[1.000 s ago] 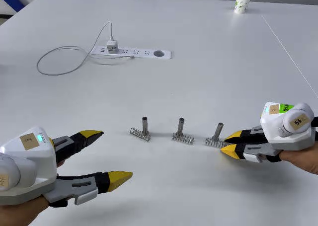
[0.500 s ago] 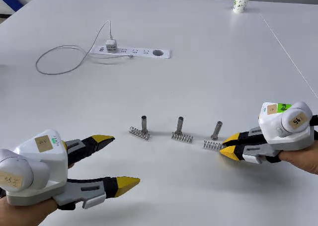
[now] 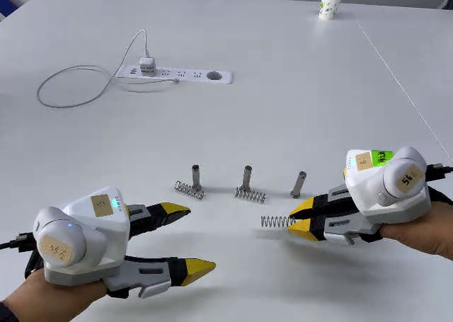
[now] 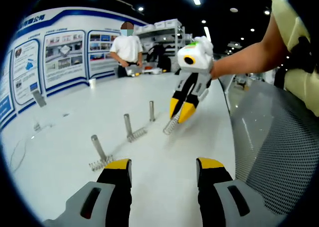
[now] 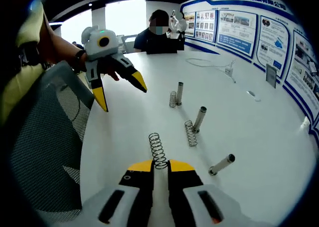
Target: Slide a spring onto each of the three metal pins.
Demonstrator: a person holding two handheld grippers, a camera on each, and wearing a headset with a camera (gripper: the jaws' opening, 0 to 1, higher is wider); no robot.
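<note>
Three metal pins stand in a row on the white table: left pin [image 3: 196, 174], middle pin [image 3: 246, 177], right pin [image 3: 299, 184]. One spring [image 3: 189, 189] lies at the left pin's base. Another spring [image 3: 250, 194] lies at the middle pin's base. My right gripper [image 3: 297, 219] is shut on the end of a third spring [image 3: 276, 221], which sticks out level, in front of the right pin. That spring [image 5: 158, 149] juts from the right gripper [image 5: 160, 167] in its own view. My left gripper [image 3: 190, 238] is open and holds nothing, near the front, short of the left pin.
A white power strip [image 3: 173, 73] with a plugged charger and looped cable [image 3: 71, 81] lies at the back left. A paper cup [image 3: 328, 3] stands at the far edge. A person [image 4: 127, 50] stands beyond the table.
The right gripper has drawn the spring away from the right pin's base, leftward and toward me. The left gripper has moved rightward, closer to the pins, still open.
</note>
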